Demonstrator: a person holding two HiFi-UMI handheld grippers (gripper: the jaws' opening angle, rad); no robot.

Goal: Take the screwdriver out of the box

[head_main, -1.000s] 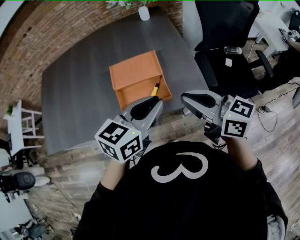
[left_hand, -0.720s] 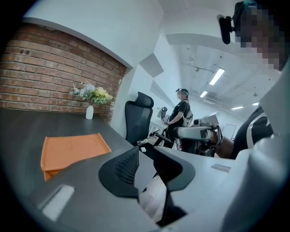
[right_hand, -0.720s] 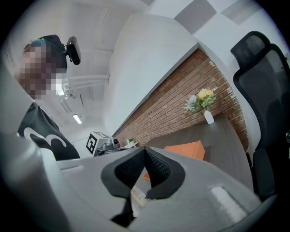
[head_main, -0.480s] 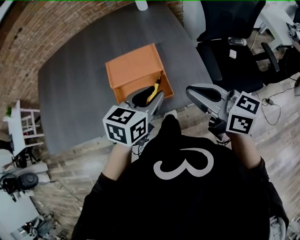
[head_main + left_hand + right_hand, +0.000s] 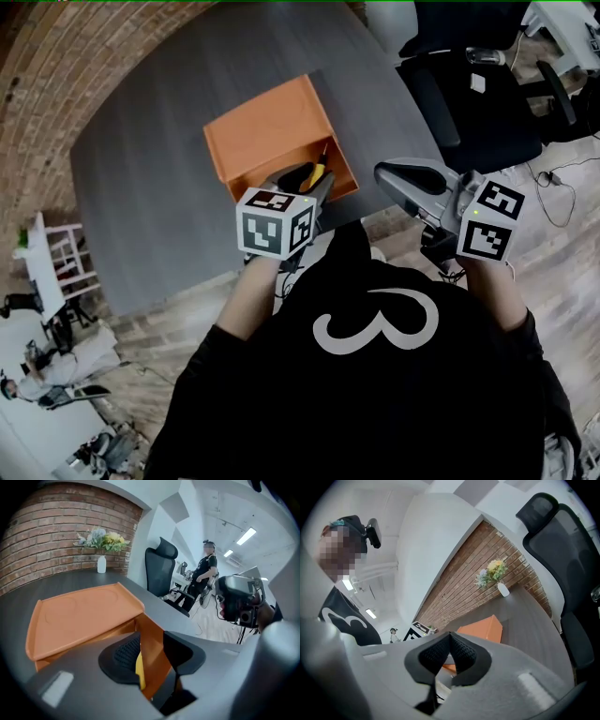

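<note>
A: What has changed with the left gripper (image 5: 305, 178) since a second ago?

B: It was back near the table (image 5: 150, 159) edge, short of the box (image 5: 272, 131). Now it has dipped down and forward into the box's near right corner.

A: And its jaws?

B: They were much narrower then. They are opening now, spread wide, with the box's orange side wall standing between them.

A: Where is the screwdriver (image 5: 319, 172)?

B: It is lying in that same corner of the box. Its yellow handle is just beside the left pad, and I see no grip on it.

A: And the right gripper (image 5: 382, 172)?

B: It is still off the table's right edge, a little lower. Its jaws are together with nothing between them.
</note>
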